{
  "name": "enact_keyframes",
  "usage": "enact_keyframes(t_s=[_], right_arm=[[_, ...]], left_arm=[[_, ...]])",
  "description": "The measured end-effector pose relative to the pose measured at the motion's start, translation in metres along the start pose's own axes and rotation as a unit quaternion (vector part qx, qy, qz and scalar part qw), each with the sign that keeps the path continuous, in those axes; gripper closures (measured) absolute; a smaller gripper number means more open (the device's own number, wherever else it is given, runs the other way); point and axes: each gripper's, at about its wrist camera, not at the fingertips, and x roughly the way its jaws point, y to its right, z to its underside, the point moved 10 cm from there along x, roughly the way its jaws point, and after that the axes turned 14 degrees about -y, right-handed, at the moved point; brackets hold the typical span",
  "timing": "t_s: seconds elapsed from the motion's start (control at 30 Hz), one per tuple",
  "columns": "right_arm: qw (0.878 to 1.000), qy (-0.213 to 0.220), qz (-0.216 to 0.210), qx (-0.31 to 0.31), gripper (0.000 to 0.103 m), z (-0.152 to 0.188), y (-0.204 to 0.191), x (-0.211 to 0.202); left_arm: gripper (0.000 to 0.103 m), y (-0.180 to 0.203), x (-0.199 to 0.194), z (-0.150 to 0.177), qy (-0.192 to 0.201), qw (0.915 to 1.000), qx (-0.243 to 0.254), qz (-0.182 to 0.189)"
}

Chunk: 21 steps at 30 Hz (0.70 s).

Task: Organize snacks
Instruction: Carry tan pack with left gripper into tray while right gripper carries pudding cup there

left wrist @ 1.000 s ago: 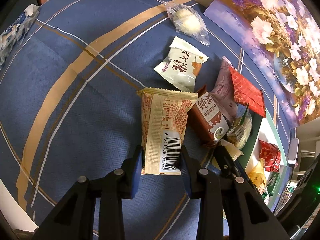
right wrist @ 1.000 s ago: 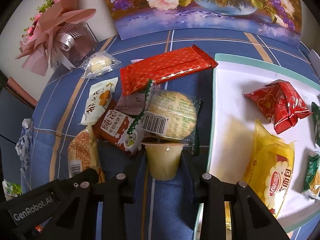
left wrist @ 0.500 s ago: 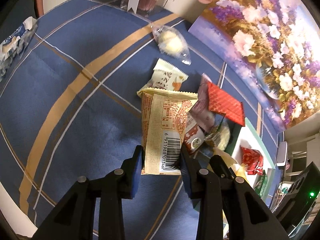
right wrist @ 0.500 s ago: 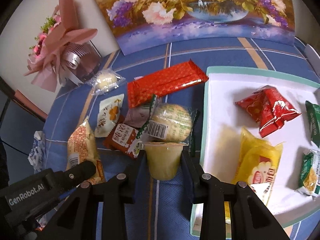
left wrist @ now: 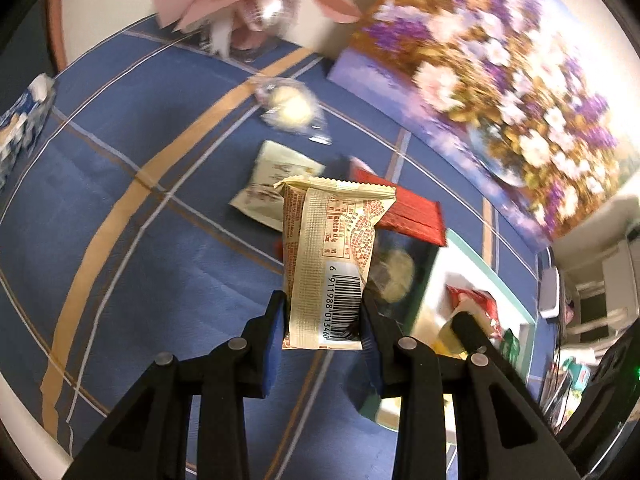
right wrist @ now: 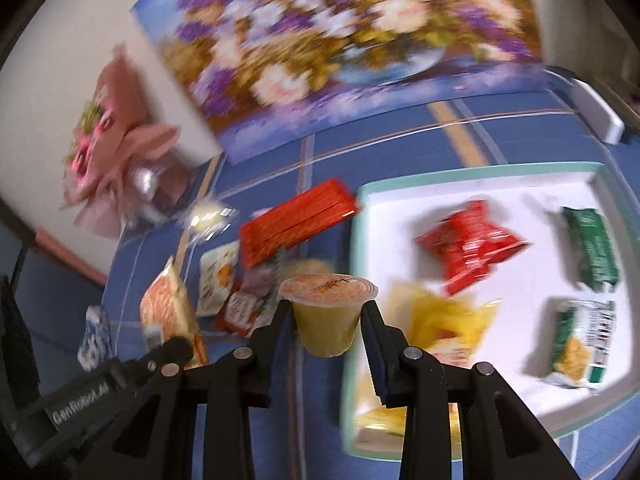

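At the far left of the desk's blue plaid tablecloth (left wrist: 120,240), a blue-and-white wrapped packet (left wrist: 20,128) is lying near the edge. A pink paper-wrapped bouquet (right wrist: 116,160) is standing against the wall, with a large floral painting (right wrist: 340,48) leaning beside it.

The left gripper (left wrist: 323,320) is clamping the lower end of a cream-and-orange foil snack packet with a barcode (left wrist: 328,264), holding it upright and clear of the cloth. Behind it, a clear-wrapped round pale pastry (left wrist: 290,106) is lying near the bouquet, a white sachet with orange print (left wrist: 272,188) is sitting just below that, and a long red foil bar (right wrist: 296,224) is resting beside the sachet. A small brown-and-white milk-candy pack (right wrist: 240,312) is lying among the loose snacks next to them.

The right gripper (right wrist: 328,316) is squeezing a translucent yellow jelly cup with an orange film lid (right wrist: 326,316) by its sides, upright, above the cloth just left of the tray. The white rectangular tray with a mint-green rim (right wrist: 480,170) is sitting to the right, holding a yellow bread bag (right wrist: 444,320) near its left wall, a red crinkled foil pouch (right wrist: 468,248) in the middle, a dark green packet (right wrist: 592,248) at the right, and a green-and-white packet (right wrist: 580,344) just below it. Blur is hiding most printed labels.
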Motion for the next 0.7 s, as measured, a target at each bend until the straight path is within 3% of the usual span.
enact_keyframes(t_s=[0.27,0.43,0.6,0.7], right_arm=[[0.993,0.033,0.04,0.109,0.066,-0.014,0.104,-0.037],[0.983,0.038,0.049,0.173,0.066,-0.01,0.165,-0.053],[0.979,0.036,0.048,0.193,0.066,-0.007,0.187,-0.057],[0.98,0.03,0.043,0.191,0.066,-0.007,0.185,-0.054]], left_arm=[[0.066,0.074,0.015,0.027,-0.016,0.9941,0.106,0.017],[0.066,0.133,0.03,0.056,-0.041,0.9817,0.183,0.032],[0.066,0.17,0.043,0.086,-0.059,0.9672,0.245,0.032],[0.066,0.173,0.054,0.092,-0.069,0.964,0.255,0.028]])
